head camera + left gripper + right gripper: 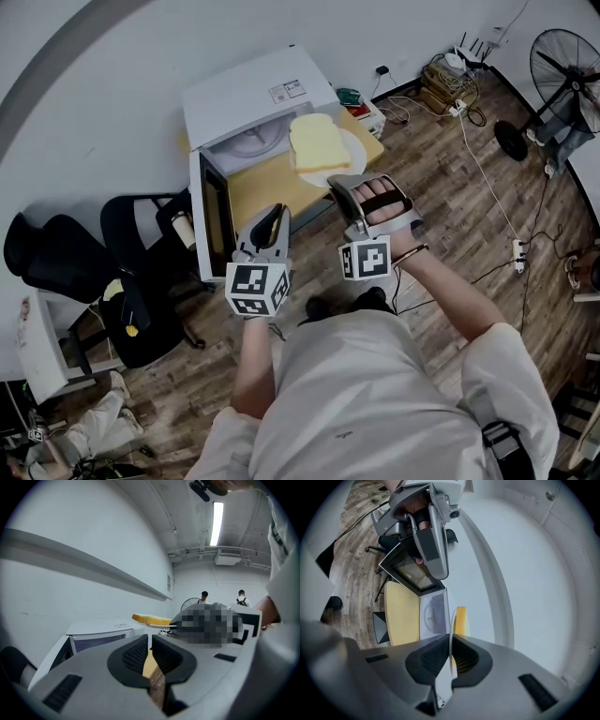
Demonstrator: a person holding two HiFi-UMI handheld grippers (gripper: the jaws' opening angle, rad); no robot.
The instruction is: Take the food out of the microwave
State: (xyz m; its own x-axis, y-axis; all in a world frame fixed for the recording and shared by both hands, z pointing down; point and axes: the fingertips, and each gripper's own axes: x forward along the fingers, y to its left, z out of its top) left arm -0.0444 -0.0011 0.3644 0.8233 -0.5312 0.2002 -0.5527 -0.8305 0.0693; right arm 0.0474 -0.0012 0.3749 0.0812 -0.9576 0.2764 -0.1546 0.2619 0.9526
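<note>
A white microwave [253,98] stands on a yellow table [262,187] with its door [211,216] swung open to the left. My right gripper [342,183] is shut on the near rim of a white plate [352,155] that carries a slice of bread [317,142], held in the air in front of the microwave's right side. In the right gripper view the plate's rim [451,625] runs edge-on between the pads, with the bread [461,620] beside it. My left gripper [274,217] hovers near the open door, shut and empty. In the left gripper view the bread [151,619] shows beyond the jaws.
Black office chairs [141,281] stand left of the table, close to the open door. A small box [361,103] sits at the table's right end. A floor fan [567,66], cables and a power strip [517,251] lie on the wooden floor to the right.
</note>
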